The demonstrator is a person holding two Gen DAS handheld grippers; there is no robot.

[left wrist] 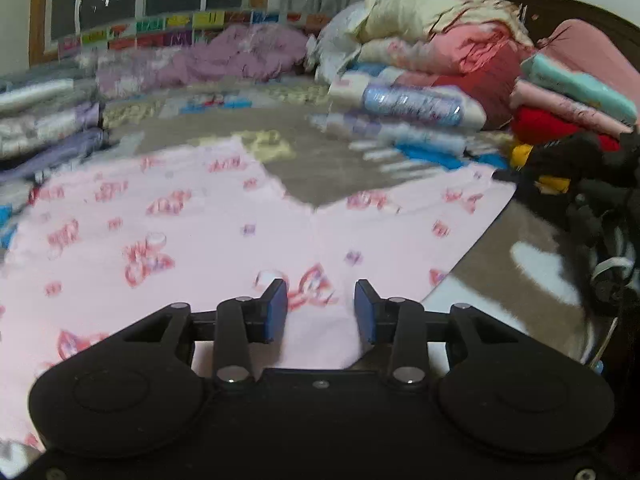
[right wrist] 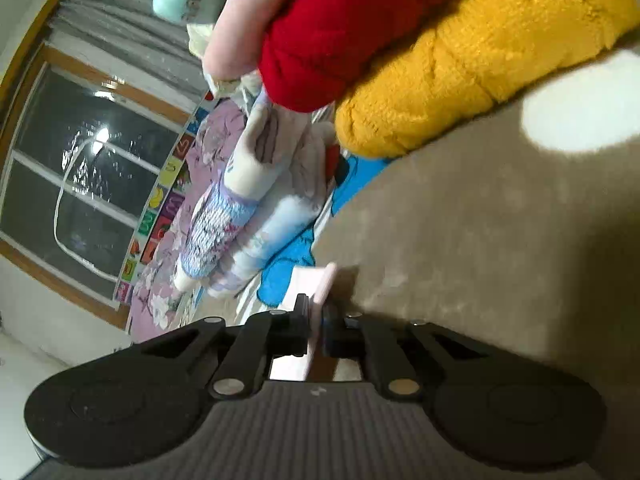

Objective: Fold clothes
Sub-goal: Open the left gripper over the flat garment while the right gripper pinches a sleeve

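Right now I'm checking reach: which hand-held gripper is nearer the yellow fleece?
Right. The right hand-held gripper, shut on a pink cloth edge, sits just below the yellow fleece; the left hand-held gripper is farther, over the pink garment.

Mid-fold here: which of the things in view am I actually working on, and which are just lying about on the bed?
In the job:
- pink printed garment, spread flat
- left gripper, jaws apart with the fabric between them
- right gripper, shut on the garment's edge

Lying about:
- yellow fleece
- red fleece
- stacked folded clothes
- purple floral bedding
- brown blanket
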